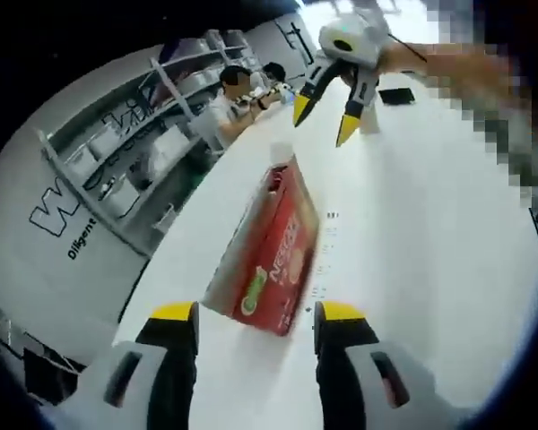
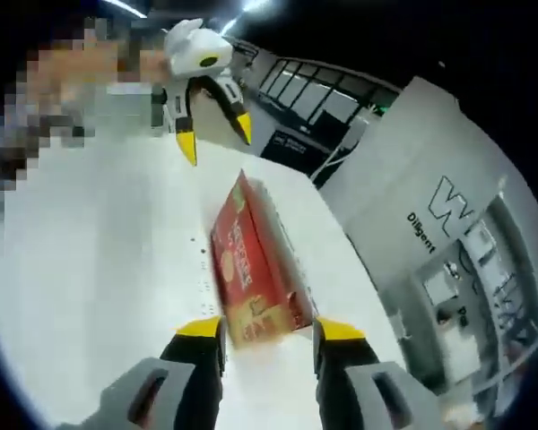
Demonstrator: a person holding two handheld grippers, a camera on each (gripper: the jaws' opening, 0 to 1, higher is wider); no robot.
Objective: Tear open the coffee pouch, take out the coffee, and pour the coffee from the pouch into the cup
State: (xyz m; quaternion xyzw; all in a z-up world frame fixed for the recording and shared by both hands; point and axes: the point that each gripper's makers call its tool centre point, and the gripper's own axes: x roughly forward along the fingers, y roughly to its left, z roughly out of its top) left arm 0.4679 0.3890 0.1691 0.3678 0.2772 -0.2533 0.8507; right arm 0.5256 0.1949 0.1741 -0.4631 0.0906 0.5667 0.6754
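- Left gripper view: white tabletop [image 1: 412, 233] under a red coffee box [image 1: 269, 255], lying just ahead of the left tongs [image 1: 255, 313], spread wide and holding nothing.
- Beyond the box, right tongs [image 1: 323, 115] hanging parted above the tabletop; shelving [image 1: 134, 170] at the wall.
- Right gripper view: same box [image 2: 251, 269] lying lengthwise just past the right tongs [image 2: 267, 329], wide apart, empty; left tongs [image 2: 213, 130] parted beyond its far end.

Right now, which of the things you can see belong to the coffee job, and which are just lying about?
For the job:
red coffee box, lying on the white table
left gripper, open
right gripper, open

Just lying about:
small dark object at the far end of the table
shelving with stored items
people seated beyond the table
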